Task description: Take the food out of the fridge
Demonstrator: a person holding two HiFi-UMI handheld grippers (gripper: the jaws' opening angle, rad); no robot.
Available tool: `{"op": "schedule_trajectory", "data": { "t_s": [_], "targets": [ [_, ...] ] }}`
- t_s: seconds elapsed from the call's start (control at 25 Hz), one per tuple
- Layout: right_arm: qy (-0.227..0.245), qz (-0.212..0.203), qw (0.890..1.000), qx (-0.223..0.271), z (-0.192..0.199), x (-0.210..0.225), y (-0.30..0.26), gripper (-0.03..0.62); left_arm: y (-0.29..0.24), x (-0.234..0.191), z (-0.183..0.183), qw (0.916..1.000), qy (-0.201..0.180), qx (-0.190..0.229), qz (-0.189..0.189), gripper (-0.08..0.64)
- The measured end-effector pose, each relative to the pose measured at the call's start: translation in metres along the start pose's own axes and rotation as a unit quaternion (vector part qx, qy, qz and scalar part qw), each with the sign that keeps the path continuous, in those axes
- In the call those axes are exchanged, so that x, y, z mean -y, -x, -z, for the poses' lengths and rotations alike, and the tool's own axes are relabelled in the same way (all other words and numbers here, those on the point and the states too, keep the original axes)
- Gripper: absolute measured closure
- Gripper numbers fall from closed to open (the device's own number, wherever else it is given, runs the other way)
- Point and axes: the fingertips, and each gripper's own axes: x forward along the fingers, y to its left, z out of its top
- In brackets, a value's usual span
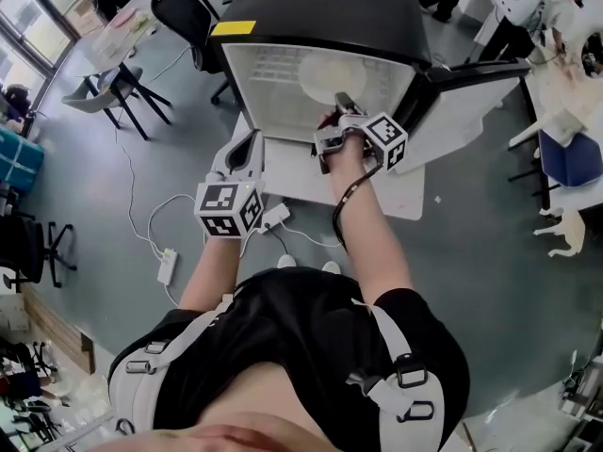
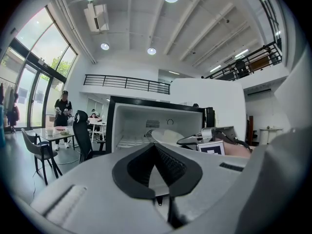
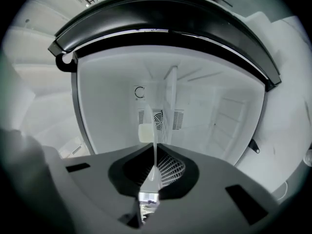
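Round white plate: inside open black-topped fridge, not out yet.
Right gripper: your fingers clenched on its rim.
Left gripper: clenched, empty.

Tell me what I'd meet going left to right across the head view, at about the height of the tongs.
Grey chair → left tongs → right tongs → fridge door, swung open to the right.
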Motion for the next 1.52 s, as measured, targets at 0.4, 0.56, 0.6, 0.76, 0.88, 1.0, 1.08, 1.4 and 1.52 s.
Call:
{"op": "schedule_trajectory", "data": {
  "t_s": [0.4, 0.56, 0.6, 0.76, 0.88, 1.0, 1.08, 1.4, 1.52],
  "targets": [
    [0.018, -0.008, 0.998, -0.064, 0.022, -0.004, 0.059, 0.574, -0.006, 0.008, 0.001, 0.9998, 0.01, 0.002, 0.015, 0.563],
    [0.024, -0.005, 0.998, -0.059, 0.018, -0.007, 0.091, 0.574, -0.012, 0.015, 0.009, 0.9996, 0.014, -0.005, 0.025, 0.562],
    [0.024, -0.001, 0.998, -0.057, 0.018, -0.008, 0.1, 0.574, -0.013, 0.016, 0.011, 0.9995, 0.014, -0.007, 0.027, 0.563],
    [0.025, 0.006, 0.998, -0.052, 0.014, -0.007, 0.132, 0.574, -0.015, 0.019, 0.02, 0.9992, 0.015, -0.015, 0.035, 0.563],
    [0.026, 0.013, 0.999, -0.042, 0.008, -0.002, 0.154, 0.574, -0.017, 0.024, 0.028, 0.9986, 0.012, -0.02, 0.047, 0.563],
    [0.037, 0.021, 0.999, -0.032, 0.004, 0.001, 0.169, 0.574, -0.019, 0.028, 0.032, 0.9983, 0.01, -0.023, 0.053, 0.562],
    [0.036, 0.027, 0.999, -0.026, 0.001, 0.005, 0.174, 0.574, -0.02, 0.029, 0.032, 0.9981, 0.008, -0.023, 0.057, 0.563],
    [0.015, 0.04, 0.999, -0.02, -0.001, 0.017, 0.179, 0.574, -0.026, 0.034, 0.033, 0.9975, 0.007, -0.026, 0.065, 0.561],
    [0.008, 0.041, 0.999, -0.017, -0.003, 0.018, 0.179, 0.574, -0.027, 0.036, 0.033, 0.9974, 0.006, -0.026, 0.067, 0.563]
  ]
}}
